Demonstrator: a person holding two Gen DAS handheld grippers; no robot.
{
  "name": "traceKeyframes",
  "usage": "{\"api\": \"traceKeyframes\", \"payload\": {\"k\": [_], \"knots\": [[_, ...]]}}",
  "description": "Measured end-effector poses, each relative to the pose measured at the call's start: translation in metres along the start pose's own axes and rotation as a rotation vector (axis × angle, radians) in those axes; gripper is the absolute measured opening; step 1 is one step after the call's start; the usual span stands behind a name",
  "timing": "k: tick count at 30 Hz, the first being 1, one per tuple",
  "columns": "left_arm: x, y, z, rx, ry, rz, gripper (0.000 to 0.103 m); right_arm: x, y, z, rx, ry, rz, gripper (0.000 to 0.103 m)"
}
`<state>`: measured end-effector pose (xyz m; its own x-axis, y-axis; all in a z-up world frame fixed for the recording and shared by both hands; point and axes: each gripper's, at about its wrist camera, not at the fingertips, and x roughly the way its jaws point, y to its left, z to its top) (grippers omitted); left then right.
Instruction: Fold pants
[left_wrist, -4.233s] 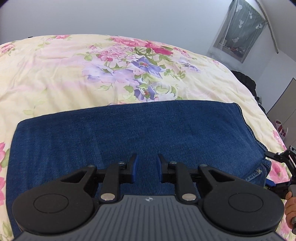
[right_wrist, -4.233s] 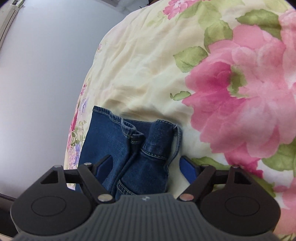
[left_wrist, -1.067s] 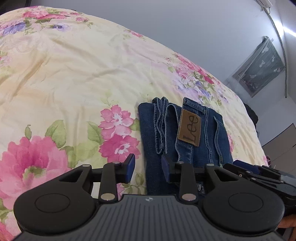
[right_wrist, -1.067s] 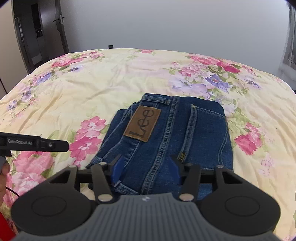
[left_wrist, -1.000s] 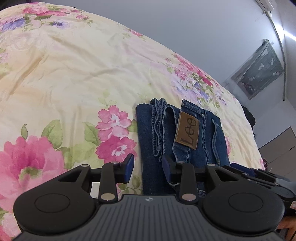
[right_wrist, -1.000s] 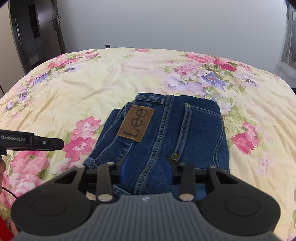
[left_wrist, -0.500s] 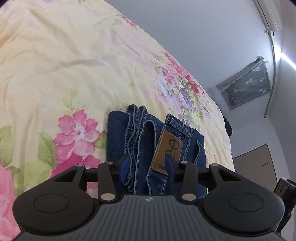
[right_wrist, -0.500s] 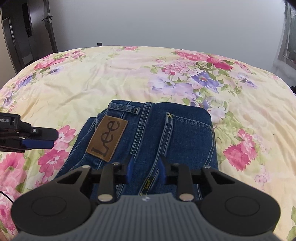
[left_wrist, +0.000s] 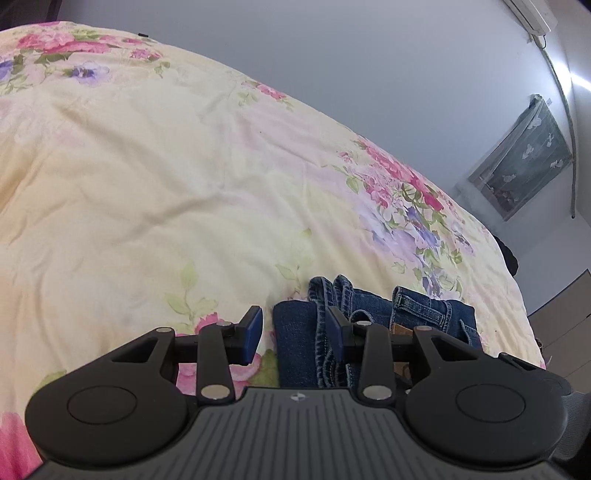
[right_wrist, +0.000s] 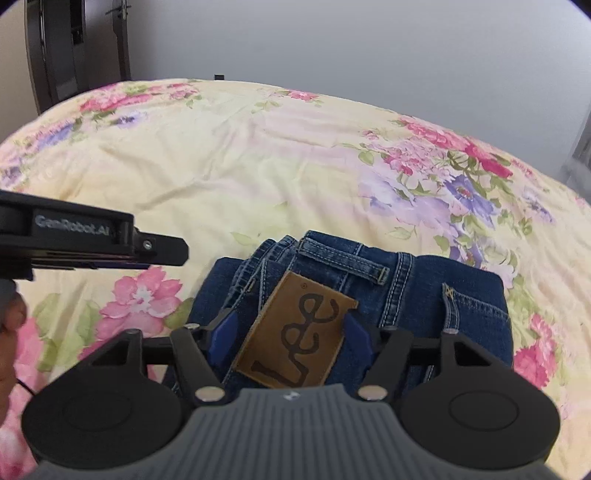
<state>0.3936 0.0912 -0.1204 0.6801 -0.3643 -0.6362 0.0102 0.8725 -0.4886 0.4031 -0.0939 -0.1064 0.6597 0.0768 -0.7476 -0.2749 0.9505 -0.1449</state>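
Note:
The blue jeans (right_wrist: 424, 295) lie folded into a compact stack on the floral bedspread (right_wrist: 258, 166), waistband up, with a brown leather Lee patch (right_wrist: 295, 332). My right gripper (right_wrist: 288, 332) is open, its blue pads either side of the patch, just above the stack. My left gripper (left_wrist: 293, 328) is open at the stack's left edge; the jeans (left_wrist: 295, 332) show between its pads. The left gripper's body shows in the right wrist view (right_wrist: 92, 243), left of the stack.
The cream bedspread with pink and purple flowers (left_wrist: 166, 166) spreads wide beyond the jeans. A grey wall (left_wrist: 369, 74) lies behind, with a curtained window (left_wrist: 517, 166) at right and a dark doorway (right_wrist: 74, 44) at far left.
Both grippers have moved closer in over the folded jeans. The right gripper's pads have spread wider around the patch. The left gripper swung toward the stack's left edge.

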Motion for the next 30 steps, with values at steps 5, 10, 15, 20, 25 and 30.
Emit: {"api": "traceKeyframes", "payload": {"k": [5, 10, 15, 20, 25, 30], "knots": [[0.003, 0.006, -0.001, 0.045, 0.011, 0.015, 0.041, 0.022, 0.024, -0.002, -0.107, 0.012, -0.19, 0.061], [0.013, 0.011, 0.0, 0.044, 0.071, -0.089, 0.041, 0.02, 0.01, 0.003, -0.039, 0.024, -0.16, 0.051], [0.023, 0.012, 0.003, 0.01, 0.117, -0.164, 0.041, -0.009, -0.02, 0.008, 0.028, -0.016, -0.093, 0.039], [0.036, 0.009, -0.001, -0.036, 0.174, -0.206, 0.041, -0.026, -0.051, 0.013, 0.084, -0.025, -0.091, 0.038], [0.045, 0.003, -0.005, -0.025, 0.187, -0.18, 0.041, -0.042, -0.08, 0.008, 0.155, -0.032, -0.068, 0.037], [0.049, -0.011, -0.006, -0.023, 0.198, -0.202, 0.041, -0.054, -0.101, 0.0, 0.227, -0.038, -0.029, 0.036]]}}
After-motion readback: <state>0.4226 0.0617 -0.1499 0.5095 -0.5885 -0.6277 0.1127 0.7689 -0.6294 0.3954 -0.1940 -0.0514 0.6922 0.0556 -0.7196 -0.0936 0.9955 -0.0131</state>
